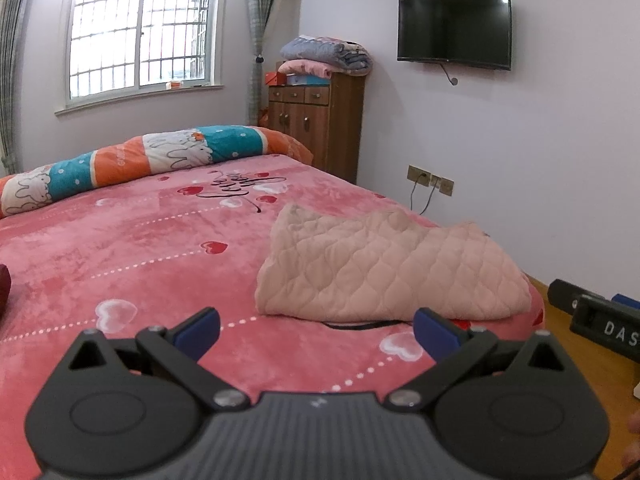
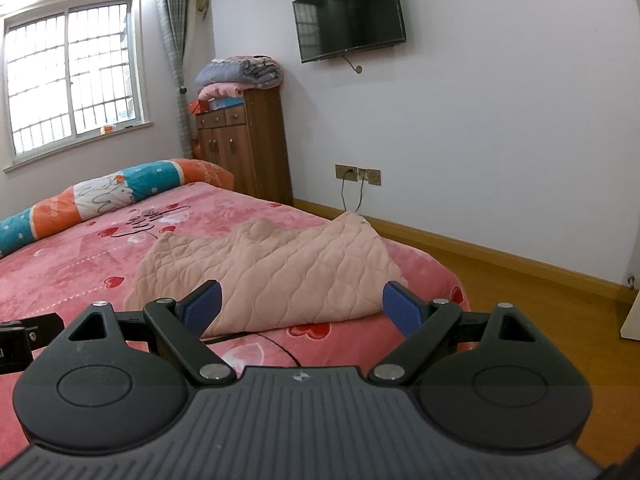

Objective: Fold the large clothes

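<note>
A pale pink quilted garment point(image 1: 384, 268) lies folded in a thick bundle on the pink heart-print bed point(image 1: 132, 248), near the bed's right front corner. In the right wrist view the same garment point(image 2: 264, 272) sits just beyond the blue pads. My left gripper point(image 1: 316, 334) hovers open a little short of the bundle, holding nothing. My right gripper point(image 2: 300, 310) is open too, its fingers spread either side of the garment's near edge without touching it. A thin black cord point(image 2: 256, 336) runs out from under the bundle.
A rolled orange, teal and white quilt point(image 1: 132, 164) lies along the bed's far side. A wooden cabinet point(image 1: 320, 120) with stacked blankets stands in the corner, a TV point(image 1: 454, 30) hangs on the wall. Wooden floor point(image 2: 532, 292) lies right of the bed. The other gripper point(image 1: 608, 328) shows at right.
</note>
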Demonstrator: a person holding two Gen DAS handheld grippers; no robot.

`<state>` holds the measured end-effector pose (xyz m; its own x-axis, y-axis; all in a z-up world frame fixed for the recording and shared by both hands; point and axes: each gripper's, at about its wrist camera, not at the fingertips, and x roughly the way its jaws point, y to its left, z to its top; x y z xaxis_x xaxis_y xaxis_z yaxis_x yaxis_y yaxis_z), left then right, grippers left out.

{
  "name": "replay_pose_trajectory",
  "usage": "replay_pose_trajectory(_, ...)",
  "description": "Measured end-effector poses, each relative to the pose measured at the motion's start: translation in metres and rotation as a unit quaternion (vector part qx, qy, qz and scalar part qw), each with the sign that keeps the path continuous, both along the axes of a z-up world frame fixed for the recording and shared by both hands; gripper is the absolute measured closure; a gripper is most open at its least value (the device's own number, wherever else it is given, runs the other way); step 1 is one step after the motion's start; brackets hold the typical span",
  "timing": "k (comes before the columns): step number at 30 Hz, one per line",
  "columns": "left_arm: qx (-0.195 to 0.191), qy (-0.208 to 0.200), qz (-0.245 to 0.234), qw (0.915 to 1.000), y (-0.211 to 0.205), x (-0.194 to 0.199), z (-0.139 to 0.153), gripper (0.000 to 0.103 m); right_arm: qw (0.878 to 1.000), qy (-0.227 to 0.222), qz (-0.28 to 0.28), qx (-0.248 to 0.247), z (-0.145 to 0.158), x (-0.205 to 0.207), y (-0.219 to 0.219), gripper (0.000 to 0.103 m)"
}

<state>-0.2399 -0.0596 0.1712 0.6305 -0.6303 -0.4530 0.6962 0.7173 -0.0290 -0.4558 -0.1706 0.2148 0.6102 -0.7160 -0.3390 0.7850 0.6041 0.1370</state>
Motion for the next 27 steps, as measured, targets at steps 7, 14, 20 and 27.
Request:
replay_pose_trajectory(7,-0.002,0.000,-0.006,1.0000,-0.001,0.000,0.000,0.001,1.000,-0.001,0.000,0.001,0.000,0.000,0.000,0.000)
replay_pose_trajectory(14,-0.001,-0.011,-0.015,0.9998,-0.006,-0.003,-0.002,0.001,1.000,-0.001,0.000,0.004,0.000,0.001,0.000,0.000)
replay_pose_trajectory(20,-0.002,-0.003,-0.019,0.9998,-0.011,-0.001,-0.005,0.001,1.000,-0.003,0.000,0.006,0.000,0.001,-0.002,0.000)
replay_pose_trajectory(27,0.001,0.001,-0.027,0.9996,-0.016,-0.001,-0.009,0.001,1.000,-0.001,0.001,0.008,-0.001,0.004,-0.004,0.000)
